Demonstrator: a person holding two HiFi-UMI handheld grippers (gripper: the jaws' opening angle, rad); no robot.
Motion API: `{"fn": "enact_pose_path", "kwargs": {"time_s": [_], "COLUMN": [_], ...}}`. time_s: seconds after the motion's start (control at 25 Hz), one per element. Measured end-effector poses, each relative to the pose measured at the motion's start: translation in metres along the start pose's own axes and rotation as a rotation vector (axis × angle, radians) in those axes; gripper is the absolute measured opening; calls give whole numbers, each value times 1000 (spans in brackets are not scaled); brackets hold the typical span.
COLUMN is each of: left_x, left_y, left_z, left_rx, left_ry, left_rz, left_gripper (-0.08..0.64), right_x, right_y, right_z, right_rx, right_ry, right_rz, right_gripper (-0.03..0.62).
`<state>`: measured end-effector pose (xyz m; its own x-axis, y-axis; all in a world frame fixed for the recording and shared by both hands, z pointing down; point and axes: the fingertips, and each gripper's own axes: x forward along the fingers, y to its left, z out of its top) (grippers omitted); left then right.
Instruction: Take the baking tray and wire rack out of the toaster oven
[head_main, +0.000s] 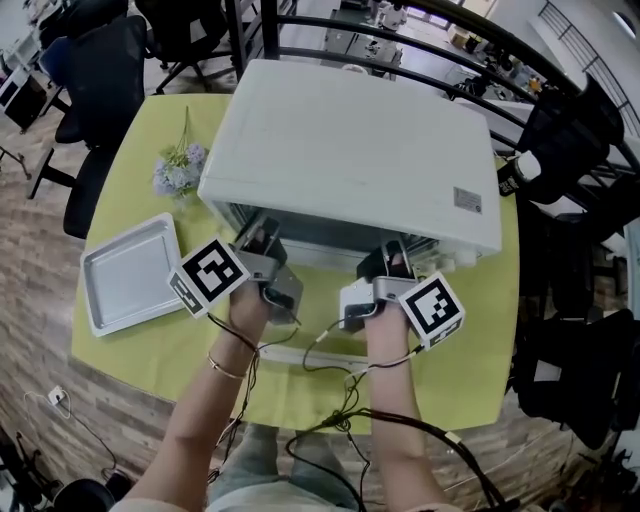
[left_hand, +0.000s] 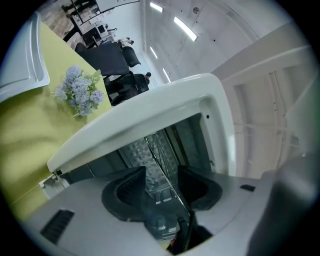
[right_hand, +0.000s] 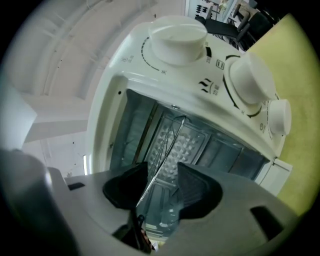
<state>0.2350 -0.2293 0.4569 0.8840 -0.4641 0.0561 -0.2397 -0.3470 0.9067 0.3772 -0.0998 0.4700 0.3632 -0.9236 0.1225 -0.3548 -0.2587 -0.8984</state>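
Forearms (head_main: 232, 400) reach up from the bottom of the head view, each hand carrying a hand-held gripper into the open front of the oven (head_main: 350, 150).

Yellow-green cloth covers the tabletop (head_main: 140, 350), which bears everything. The white oven stands at its middle and takes up most of it. Its three white knobs (right_hand: 177, 32) line the panel beside the opening on the right.

The baking tray (head_main: 130, 272) is already out. It lies flat on the tabletop to the left of the oven, well apart from both grippers and near the table's left edge.

The wire rack (right_hand: 167, 150) is inside the oven. Its front wires come forward into both gripper views.

The left hand-held gripper (left_hand: 160, 187) is at the left part of the opening. Its jaws stand apart, and a rack wire runs between them, close to the right-hand jaw but not clamped. The right hand-held gripper (right_hand: 162, 185) is at the right part of the opening, just beside the knob panel. Its jaws are also apart, with a rack wire passing between them next to the left-hand jaw and the pads not pressing on it.

A small bunch of pale blue flowers (head_main: 180, 168) lies on the tabletop by the oven's left rear corner, just above the tray. Thin cables (head_main: 330, 350) trail from the grippers back toward the person.
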Motion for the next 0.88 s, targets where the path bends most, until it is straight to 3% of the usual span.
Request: {"fn": "enact_pose_path", "kwargs": {"time_s": [0.24, 0.52, 0.88], "left_x": [8, 17, 21], "left_y": [-4, -7, -5], "left_z": [1, 3, 8], "left_rx": [-8, -23, -43], "left_ry": [-12, -40, -48], "left_rz": [-38, -62, -57], "left_gripper": [179, 137, 93], "right_x": [6, 14, 20], "right_y": [-1, 1, 0], "right_z": [9, 15, 18], "right_rx": [-42, -16, -1], "right_ry": [-33, -37, -46], "right_rz": [0, 39, 19], "right_gripper": [135, 103, 57]}}
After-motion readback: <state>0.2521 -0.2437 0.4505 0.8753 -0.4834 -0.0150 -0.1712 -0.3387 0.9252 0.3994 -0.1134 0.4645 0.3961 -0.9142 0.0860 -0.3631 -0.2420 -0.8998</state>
